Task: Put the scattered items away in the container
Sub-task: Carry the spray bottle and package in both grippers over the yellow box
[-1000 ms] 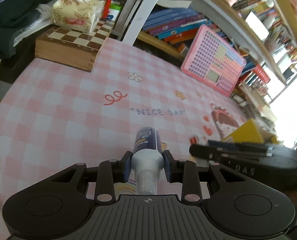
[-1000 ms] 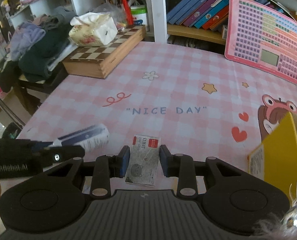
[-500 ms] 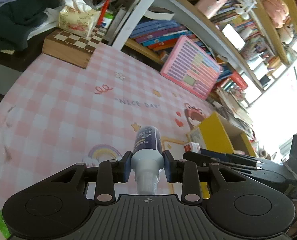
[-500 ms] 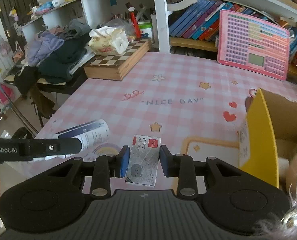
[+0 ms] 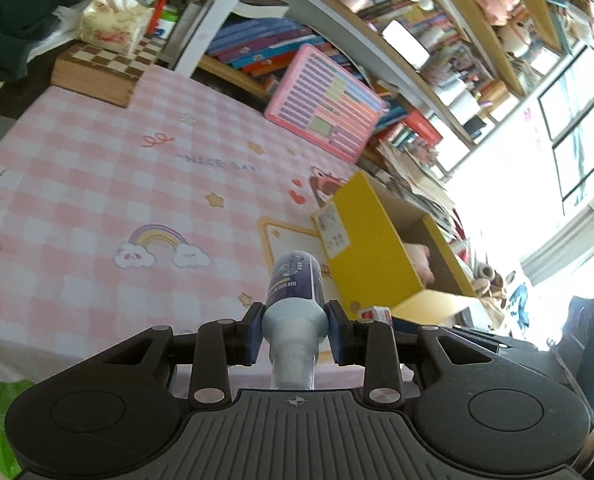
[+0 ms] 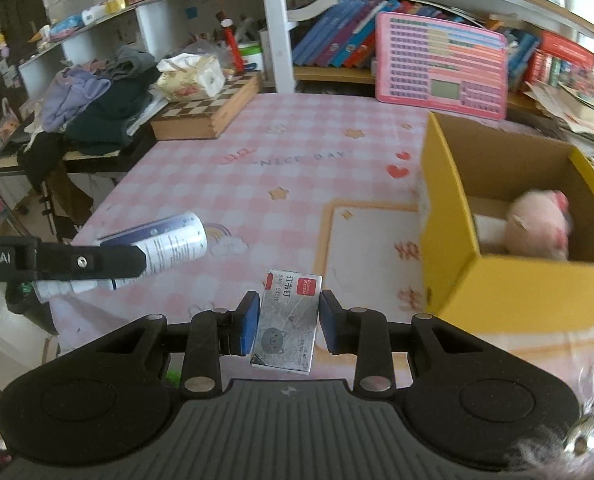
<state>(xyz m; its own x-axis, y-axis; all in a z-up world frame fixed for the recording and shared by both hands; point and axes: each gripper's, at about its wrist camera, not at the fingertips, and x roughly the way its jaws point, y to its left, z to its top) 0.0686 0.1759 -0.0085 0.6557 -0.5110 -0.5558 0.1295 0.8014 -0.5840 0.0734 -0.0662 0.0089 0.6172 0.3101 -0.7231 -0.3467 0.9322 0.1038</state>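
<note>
Plush pink toy (image 6: 537,228) blurred inside the yellow cardboard box (image 6: 449,216) at right of the right wrist view; box's near wall motion-smeared. Pink-and-white checked tablecloth (image 5: 77,184) printed "NICE DAY", wooden chessboard box (image 6: 209,112) at upper left, crowded bookshelves behind. Left gripper (image 5: 295,332) clamped on a blue-grey plastic bottle (image 5: 295,288) at lower centre — above the cloth, near the box. Right gripper (image 6: 285,322) clamped on a small silver staple box with a red label (image 6: 289,316), just left of the yellow box.
</note>
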